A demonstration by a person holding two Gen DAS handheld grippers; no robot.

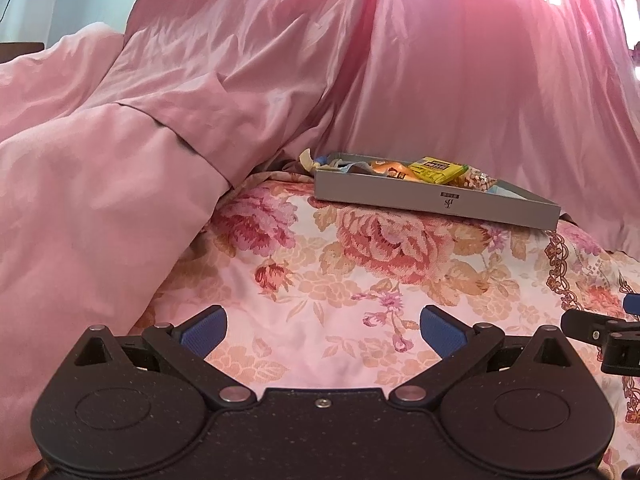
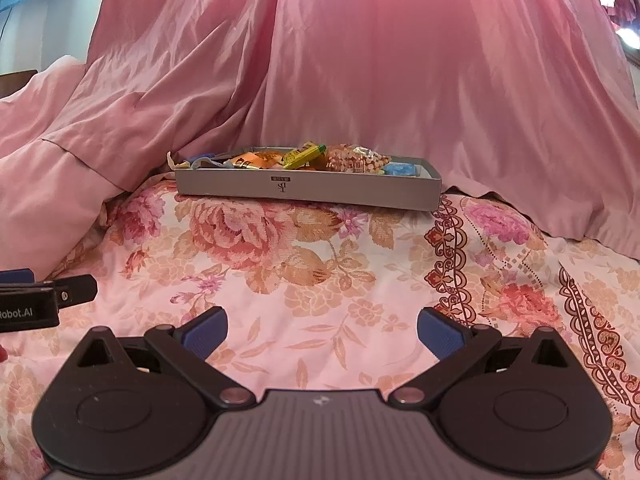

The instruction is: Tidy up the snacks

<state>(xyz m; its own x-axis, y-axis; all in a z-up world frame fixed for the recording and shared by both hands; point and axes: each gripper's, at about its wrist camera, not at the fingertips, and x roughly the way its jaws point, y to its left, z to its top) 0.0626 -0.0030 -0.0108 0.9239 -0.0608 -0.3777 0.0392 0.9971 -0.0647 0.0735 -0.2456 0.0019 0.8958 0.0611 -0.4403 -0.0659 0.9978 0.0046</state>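
My left gripper [image 1: 323,326] and right gripper [image 2: 322,328] both hover over the floral bedspread [image 2: 320,280], fingers spread apart, holding nothing. The grey box [image 2: 308,188] of snacks [image 2: 354,159] sits ahead on the bed, against the pink quilt [image 2: 400,80].

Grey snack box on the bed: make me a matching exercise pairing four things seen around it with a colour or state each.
Things:
1. snack box
2. long packet
3. peanut bag
4. right gripper

Colour or state:
A. yellow, lying on top of the other snacks
B. jaws open, holding nothing
C. grey, resting on the floral bedsheet
D. clear, showing pale round pieces

Pairs: 1-C, 2-A, 3-D, 4-B
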